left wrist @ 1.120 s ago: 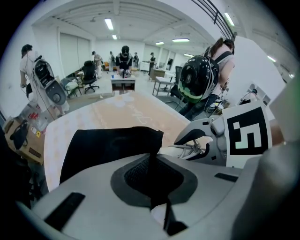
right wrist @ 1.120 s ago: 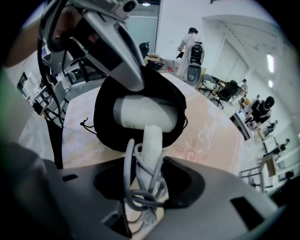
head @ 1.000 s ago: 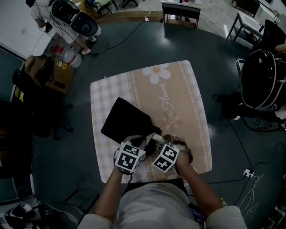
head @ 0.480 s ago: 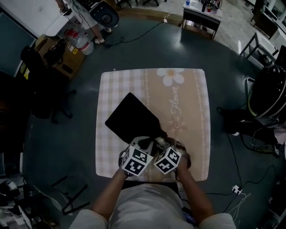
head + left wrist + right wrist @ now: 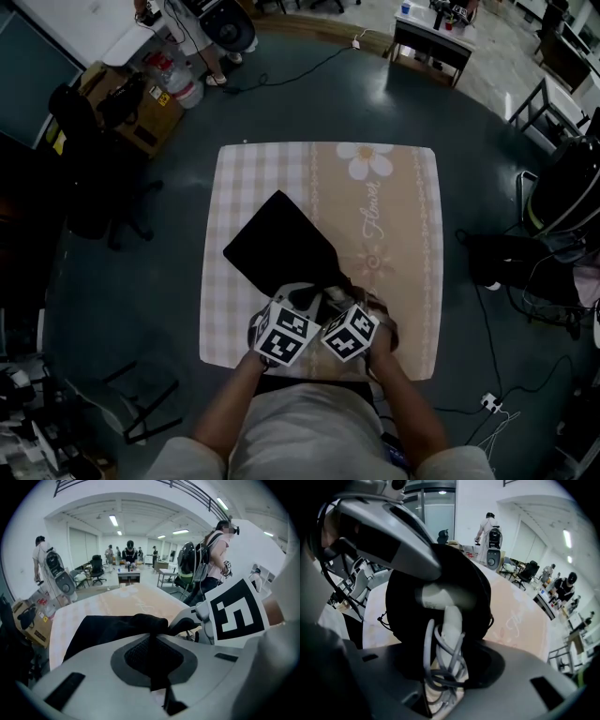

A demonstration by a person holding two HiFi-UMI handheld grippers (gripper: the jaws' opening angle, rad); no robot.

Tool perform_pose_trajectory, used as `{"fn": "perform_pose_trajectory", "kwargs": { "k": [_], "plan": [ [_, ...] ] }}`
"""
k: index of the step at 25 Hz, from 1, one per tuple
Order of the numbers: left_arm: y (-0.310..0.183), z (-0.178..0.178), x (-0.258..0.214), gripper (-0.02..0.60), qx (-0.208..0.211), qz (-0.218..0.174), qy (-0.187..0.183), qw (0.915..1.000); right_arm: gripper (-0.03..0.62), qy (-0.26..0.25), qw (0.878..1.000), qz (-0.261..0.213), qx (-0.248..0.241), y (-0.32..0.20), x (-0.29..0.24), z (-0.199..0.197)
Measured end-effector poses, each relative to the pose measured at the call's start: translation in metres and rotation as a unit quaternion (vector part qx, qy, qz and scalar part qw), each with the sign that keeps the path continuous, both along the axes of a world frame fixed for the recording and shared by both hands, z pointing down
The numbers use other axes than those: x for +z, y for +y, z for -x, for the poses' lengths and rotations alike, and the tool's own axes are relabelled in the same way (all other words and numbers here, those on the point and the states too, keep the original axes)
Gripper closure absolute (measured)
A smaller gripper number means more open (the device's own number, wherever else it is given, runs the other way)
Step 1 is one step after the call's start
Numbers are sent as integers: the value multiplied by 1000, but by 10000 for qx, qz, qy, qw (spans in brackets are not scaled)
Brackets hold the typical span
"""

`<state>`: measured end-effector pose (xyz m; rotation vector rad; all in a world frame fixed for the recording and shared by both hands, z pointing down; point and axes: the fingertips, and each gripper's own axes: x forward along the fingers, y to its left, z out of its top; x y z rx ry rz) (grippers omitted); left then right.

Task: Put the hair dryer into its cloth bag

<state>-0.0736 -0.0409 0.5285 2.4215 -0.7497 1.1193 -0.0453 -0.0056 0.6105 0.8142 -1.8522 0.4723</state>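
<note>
Left hand-held gripper (image 5: 152, 641): jaws fully together, pinching a fold of the black cloth bag's (image 5: 108, 627) rim. Fabric bunches up right at the tips.

Right hand-held gripper (image 5: 445, 656): jaws part-way apart, clamped on the handle of the white hair dryer (image 5: 440, 597). Grey cord (image 5: 433, 670) is looped around the handle and sits between the jaws too. The dryer's barrel is inside the bag's mouth, with dark cloth ringing it; the handle and cord are outside the bag.

Both of my grippers sit side by side at the bag's near end. In the head view their marker cubes cover the bag's mouth, so the opening can't be seen there. In the right gripper view the left gripper's body cuts across, above and left of the bag.

The rest of the bag lies flat, running away from me at a slant on the counter (image 5: 412, 281), which has a checked and beige cloth. Flower print (image 5: 367, 161) is beyond the bag's far end.

Around the bag, off the counter:
- Cardboard box (image 5: 131, 117) and water bottle (image 5: 178, 86), far left.
- Black chair (image 5: 89, 202), left.
- Small desk (image 5: 433, 37), far beyond.
- Dark bags (image 5: 511, 258) and floor cables, right.

People stand in the background of both gripper views.
</note>
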Motion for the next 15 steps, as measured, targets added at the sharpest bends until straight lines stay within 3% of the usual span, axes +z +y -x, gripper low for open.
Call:
{"fn": "perform_pose_trajectory", "kwargs": {
  "k": [15],
  "plan": [
    [-5, -4, 1, 569, 201, 93, 106, 9997, 404, -280, 9993, 158, 202, -7, 9, 10]
  ]
}}
